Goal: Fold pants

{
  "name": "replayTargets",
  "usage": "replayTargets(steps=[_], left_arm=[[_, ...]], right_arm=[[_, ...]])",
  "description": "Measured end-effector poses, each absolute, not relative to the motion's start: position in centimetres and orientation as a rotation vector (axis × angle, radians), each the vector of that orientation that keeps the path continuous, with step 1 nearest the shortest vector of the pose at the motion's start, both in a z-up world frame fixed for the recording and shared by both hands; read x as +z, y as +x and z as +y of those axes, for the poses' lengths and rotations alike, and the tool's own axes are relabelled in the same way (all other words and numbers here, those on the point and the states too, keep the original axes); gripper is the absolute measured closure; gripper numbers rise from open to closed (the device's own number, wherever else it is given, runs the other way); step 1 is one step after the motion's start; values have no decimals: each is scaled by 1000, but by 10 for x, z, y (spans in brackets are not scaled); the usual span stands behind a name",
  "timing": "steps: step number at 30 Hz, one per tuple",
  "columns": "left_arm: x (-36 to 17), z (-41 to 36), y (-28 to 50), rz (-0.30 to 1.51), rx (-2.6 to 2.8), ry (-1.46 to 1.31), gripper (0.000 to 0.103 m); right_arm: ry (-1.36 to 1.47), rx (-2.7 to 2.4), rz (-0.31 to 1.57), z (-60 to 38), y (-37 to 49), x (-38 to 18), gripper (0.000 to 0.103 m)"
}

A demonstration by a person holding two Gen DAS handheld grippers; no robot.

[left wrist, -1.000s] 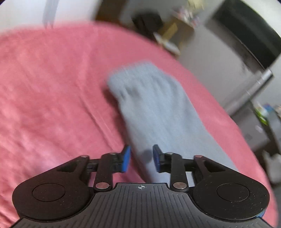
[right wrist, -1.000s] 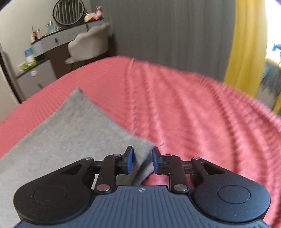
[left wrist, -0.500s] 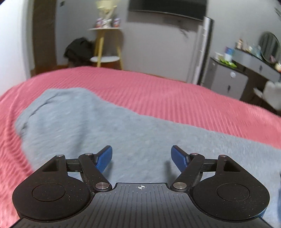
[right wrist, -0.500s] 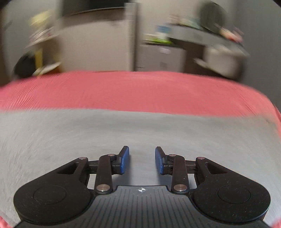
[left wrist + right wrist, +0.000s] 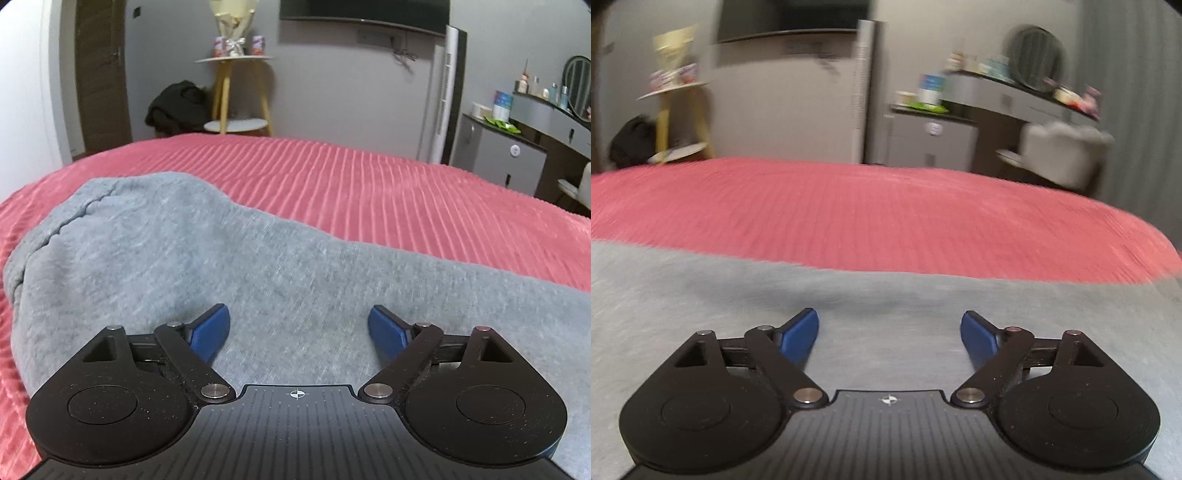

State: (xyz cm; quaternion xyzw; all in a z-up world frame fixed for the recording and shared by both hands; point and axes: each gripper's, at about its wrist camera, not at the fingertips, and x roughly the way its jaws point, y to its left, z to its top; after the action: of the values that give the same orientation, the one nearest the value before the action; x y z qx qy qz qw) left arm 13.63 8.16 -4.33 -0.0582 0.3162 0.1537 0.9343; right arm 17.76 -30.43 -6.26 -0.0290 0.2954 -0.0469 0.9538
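Grey pants (image 5: pixel 207 258) lie flat on a red ribbed bedspread (image 5: pixel 369 192). In the left wrist view their gathered end with a seam lies at the far left. My left gripper (image 5: pixel 299 325) is open and empty, low over the grey cloth. In the right wrist view the pants (image 5: pixel 701 295) fill the lower half, with their far edge running across the bedspread (image 5: pixel 886 221). My right gripper (image 5: pixel 889 326) is open and empty, low over the cloth.
Beyond the bed's far edge stand a yellow-legged side table (image 5: pixel 236 96), a dark bundle (image 5: pixel 177 107) on the floor, a white tower fan (image 5: pixel 448 92), a grey cabinet (image 5: pixel 506 155) and a pale chair (image 5: pixel 1067 155).
Both grippers swung round to face the far wall and came down low over the pants. Both jaws opened wide from a narrow gap.
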Motion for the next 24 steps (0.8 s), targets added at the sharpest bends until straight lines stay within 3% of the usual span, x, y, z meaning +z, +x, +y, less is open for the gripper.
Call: replayTargets(steps=[10,15,18,24], left_arm=[[-40,87,137,654,295,-131,10],[-35,85,134,658,292,-146,12],[-25,84,115,640,202,-258,13],[-20,57,92,715,-122,-412,11]], right_arm=[[158,-480,660,-380,172,-65,16],[250,-244,704,-344,138,-44,31],[372,-48,764,-325,117,-40,50],[736,96,858,-352,108,-56,61]])
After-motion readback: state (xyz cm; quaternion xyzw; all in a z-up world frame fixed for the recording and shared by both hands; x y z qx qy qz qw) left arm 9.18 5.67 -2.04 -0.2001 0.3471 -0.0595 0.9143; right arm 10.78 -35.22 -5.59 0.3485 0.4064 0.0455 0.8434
